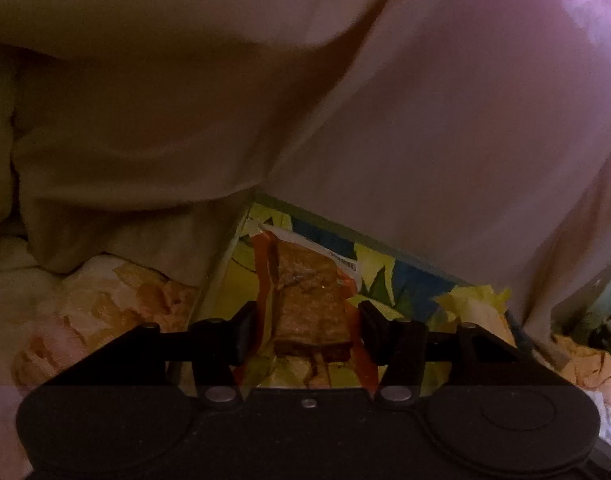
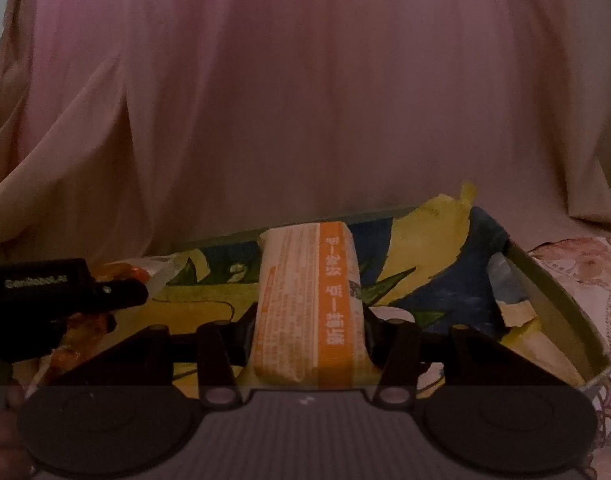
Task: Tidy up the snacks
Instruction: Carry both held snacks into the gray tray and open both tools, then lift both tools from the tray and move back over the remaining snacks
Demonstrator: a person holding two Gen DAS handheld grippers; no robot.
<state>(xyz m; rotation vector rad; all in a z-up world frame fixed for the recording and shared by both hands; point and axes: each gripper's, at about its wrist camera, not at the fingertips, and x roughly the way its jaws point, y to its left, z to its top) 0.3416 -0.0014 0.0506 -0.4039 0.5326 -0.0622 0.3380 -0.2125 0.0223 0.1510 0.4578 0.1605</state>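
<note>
— How do the jaws of the right gripper [image 2: 310,334] stand?

— Partly apart, and both pads press the flanks of a white-and-orange snack packet [image 2: 309,300]. The packet runs lengthwise between them, its far end reaching toward the far edge of the tray [image 2: 561,308], over the tray's blue-and-yellow patterned lining.

— And the left gripper [image 1: 305,330]?

— Its jaws are partly apart too, with a red-edged snack packet [image 1: 305,300] showing a browned slab between them. The right pad sits against the red edge; on the left side I cannot tell whether the pad touches, since the picture is dim and soft. That packet lies over the tray's near-left corner.

— What is hard to read?

— A pink curtain [image 2: 305,100] fills everything behind the tray's far edge. In the right wrist view the left gripper enters from the left edge, cut off, and covers most of its packet. The floral cloth [image 1: 105,312] beside the tray is blurred.
</note>
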